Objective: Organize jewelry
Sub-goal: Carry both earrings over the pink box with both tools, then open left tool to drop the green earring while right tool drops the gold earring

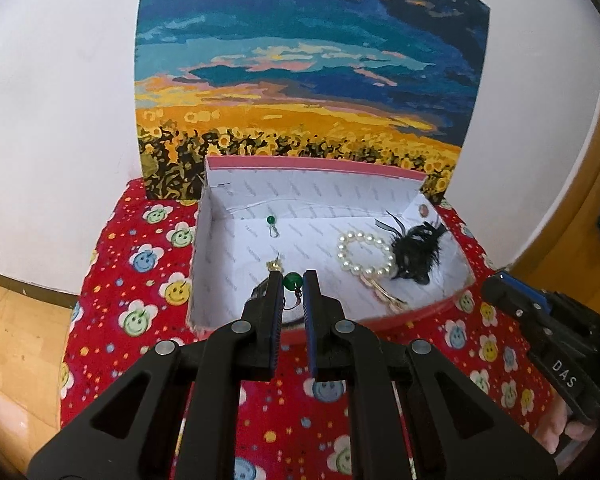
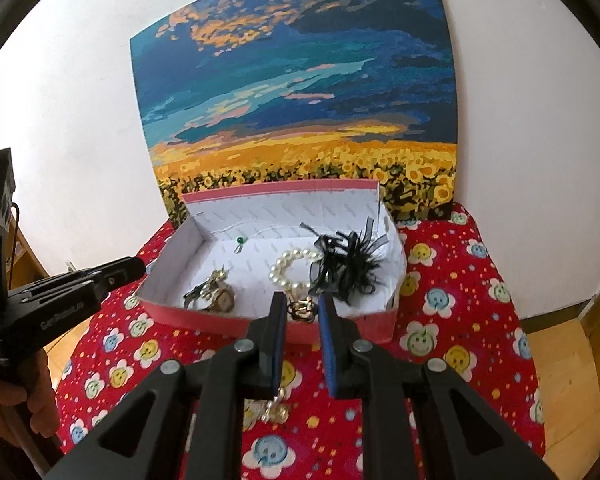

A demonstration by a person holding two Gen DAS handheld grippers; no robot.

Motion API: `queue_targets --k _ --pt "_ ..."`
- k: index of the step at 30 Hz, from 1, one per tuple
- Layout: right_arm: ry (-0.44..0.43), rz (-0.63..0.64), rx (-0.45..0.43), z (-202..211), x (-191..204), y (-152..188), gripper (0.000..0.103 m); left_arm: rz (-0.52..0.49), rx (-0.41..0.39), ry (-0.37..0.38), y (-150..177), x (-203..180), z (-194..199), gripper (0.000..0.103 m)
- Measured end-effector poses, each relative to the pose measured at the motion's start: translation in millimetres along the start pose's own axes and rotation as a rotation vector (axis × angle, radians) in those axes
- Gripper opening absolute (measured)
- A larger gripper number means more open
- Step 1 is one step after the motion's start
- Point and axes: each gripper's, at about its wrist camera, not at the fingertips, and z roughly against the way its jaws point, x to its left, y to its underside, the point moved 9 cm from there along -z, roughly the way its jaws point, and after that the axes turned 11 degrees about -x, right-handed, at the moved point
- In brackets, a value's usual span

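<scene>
A white-lined box with a red rim [image 1: 420, 312] stands on the flowered cloth. In it lie a pearl bracelet [image 1: 365, 254] with a gold chain [image 1: 388, 296], a black feather clip [image 1: 418, 250] and a small green bead earring [image 1: 271, 222]. My left gripper [image 1: 292, 280] hovers over the box's near wall, shut on a second, larger-looking green bead earring [image 1: 293, 282]. My right gripper [image 2: 302, 304] is shut in front of the box, right of its front corner, and the bracelet chain [image 2: 302, 309] shows through its gap. A gold watch [image 2: 220, 298] lies at the box's left. Under the right fingers a gold trinket [image 2: 276, 408] shows; I cannot tell if it hangs or lies.
A sunflower-field painting [image 1: 300, 80] leans on the white wall behind the box. The red cloth [image 1: 140, 280] covers a small table with wood floor [image 1: 16, 340] around it. A person's hand [image 2: 32, 400] holds the left gripper's handle.
</scene>
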Motion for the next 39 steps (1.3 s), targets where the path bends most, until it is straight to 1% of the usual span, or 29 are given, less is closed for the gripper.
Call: queue_targets --k 6,9,14,22,30,33,35,36,38,39 --pt "0.010 -0.009 0.010 -25.9 -7.2 -3.7 0.018 0.010 0.030 -0.007 2.9 2.0 -39.1 0.008" --pt "0.013 -0.027 0.032 -42.0 -12.2 0.9 0.018 0.012 0.056 -0.013 10.6 3.7 -60.1 0.008" --pt "0.033 -0.019 0.049 -59.1 -19.6 7.6 0.018 0.007 0.082 -0.028 21.5 8.0 -85.1 0.008" --pt "0.040 -0.032 0.086 -76.8 -31.2 22.7 0.018 0.016 0.119 -0.045 39.5 18.8 -102.8 0.008" --pt "0.044 -0.027 0.075 -77.7 -33.3 23.7 0.018 -0.049 0.125 -0.069 44.3 13.2 -103.4 0.009" --pt "0.042 -0.029 0.078 -77.3 -32.3 23.1 0.023 -0.050 0.125 -0.071 44.5 12.7 -103.0 0.009" --pt "0.026 -0.034 0.075 -78.8 -30.1 22.1 0.032 -0.053 0.124 -0.075 44.7 12.2 -102.9 0.010" --pt "0.017 -0.035 0.073 -79.4 -28.6 21.4 0.034 -0.054 0.122 -0.076 44.8 12.3 -102.5 0.010" --pt "0.006 -0.030 0.068 -80.3 -25.5 20.4 0.042 -0.053 0.123 -0.076 45.1 12.3 -102.1 0.010" --pt "0.002 -0.025 0.066 -80.4 -24.1 20.2 0.043 -0.053 0.125 -0.075 45.0 12.3 -101.9 0.010"
